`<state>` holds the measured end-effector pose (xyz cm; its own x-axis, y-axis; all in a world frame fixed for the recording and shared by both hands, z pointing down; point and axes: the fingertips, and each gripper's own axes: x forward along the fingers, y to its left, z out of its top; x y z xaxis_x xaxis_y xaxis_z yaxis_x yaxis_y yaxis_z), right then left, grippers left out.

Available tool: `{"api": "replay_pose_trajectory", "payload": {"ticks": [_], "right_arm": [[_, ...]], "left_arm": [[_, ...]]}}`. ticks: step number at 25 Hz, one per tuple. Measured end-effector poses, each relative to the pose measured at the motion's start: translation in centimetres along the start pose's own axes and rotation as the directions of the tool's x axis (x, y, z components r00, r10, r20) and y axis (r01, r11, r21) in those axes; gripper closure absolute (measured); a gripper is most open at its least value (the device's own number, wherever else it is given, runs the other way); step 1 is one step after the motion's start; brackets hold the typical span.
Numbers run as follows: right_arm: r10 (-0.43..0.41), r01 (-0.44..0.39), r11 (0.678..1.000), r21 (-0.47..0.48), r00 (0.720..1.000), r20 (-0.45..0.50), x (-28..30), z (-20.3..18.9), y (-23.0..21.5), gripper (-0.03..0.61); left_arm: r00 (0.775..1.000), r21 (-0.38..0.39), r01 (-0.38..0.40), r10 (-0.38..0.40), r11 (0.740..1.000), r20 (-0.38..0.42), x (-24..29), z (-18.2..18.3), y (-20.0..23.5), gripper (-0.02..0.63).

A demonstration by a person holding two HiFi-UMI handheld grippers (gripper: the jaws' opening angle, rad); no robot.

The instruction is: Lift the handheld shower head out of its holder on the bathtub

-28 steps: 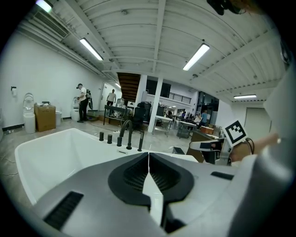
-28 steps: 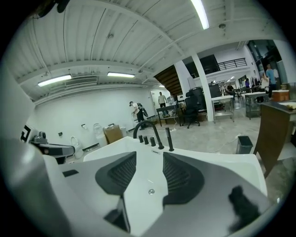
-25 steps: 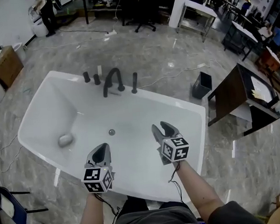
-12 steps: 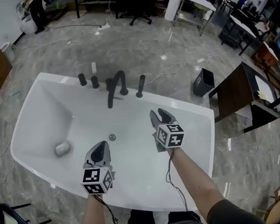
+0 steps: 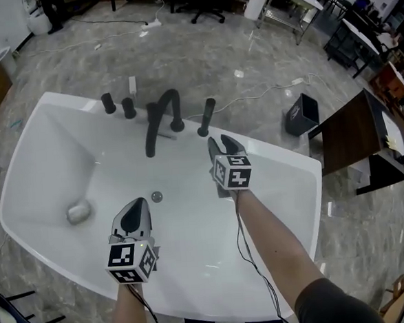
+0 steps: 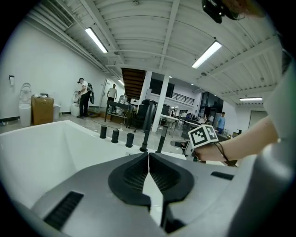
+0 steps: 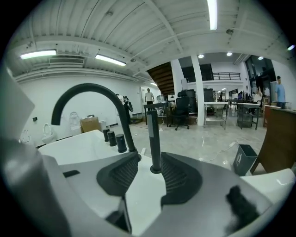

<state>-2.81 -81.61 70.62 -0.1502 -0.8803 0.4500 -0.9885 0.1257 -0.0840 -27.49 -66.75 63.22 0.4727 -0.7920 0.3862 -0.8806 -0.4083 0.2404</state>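
The black handheld shower head (image 5: 206, 117) stands upright in its holder on the far rim of the white bathtub (image 5: 285, 160), right of the arched black faucet (image 5: 165, 111). My right gripper (image 5: 219, 144) is open just in front of it. In the right gripper view the shower head (image 7: 154, 139) rises just beyond the gap between the fingers, and the pads do not press on it. My left gripper (image 5: 135, 209) hangs over the tub's near half, shut and empty. In the left gripper view its fingers (image 6: 132, 173) meet along a thin line.
Three black knobs (image 5: 128, 108) stand left of the faucet. The tub holds a drain (image 5: 157, 196) and a round grey object (image 5: 78, 213). A black bin (image 5: 301, 114), a dark table (image 5: 356, 140) and floor cables lie beyond the tub's right end.
Both grippers have moved forward over the tub toward the fittings. The right one went farther and now sits close to the shower head. The left trails behind, still shut.
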Motion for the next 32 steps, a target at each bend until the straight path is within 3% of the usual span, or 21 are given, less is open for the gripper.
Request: {"api": "replay_pose_trajectory", "payload": {"ticks": [7,19,27,32], "right_arm": [[-0.010,0.009,0.998,-0.055,1.000,-0.018,6.8,-2.1,-1.5,0.406],[-0.045,0.047,0.998,-0.039,0.998,0.042,12.5,-0.2,-1.9,0.402],[-0.020,0.019,0.996,-0.092,1.000,-0.002,12.0,-0.4,-1.7,0.442],[-0.011,0.014,0.997,-0.073,0.999,0.037,9.0,1.0,-1.6,0.445]], "left_arm": [[1.000,-0.018,-0.024,0.024,1.000,0.001,3.3,-2.7,2.0,0.598],[0.999,-0.015,-0.046,0.046,0.999,0.008,4.4,-4.0,5.0,0.598],[0.998,-0.022,-0.065,0.065,0.998,-0.019,3.2,-5.4,5.6,0.598],[0.998,-0.028,-0.063,0.063,0.998,-0.024,2.2,-5.1,4.8,0.598]]}}
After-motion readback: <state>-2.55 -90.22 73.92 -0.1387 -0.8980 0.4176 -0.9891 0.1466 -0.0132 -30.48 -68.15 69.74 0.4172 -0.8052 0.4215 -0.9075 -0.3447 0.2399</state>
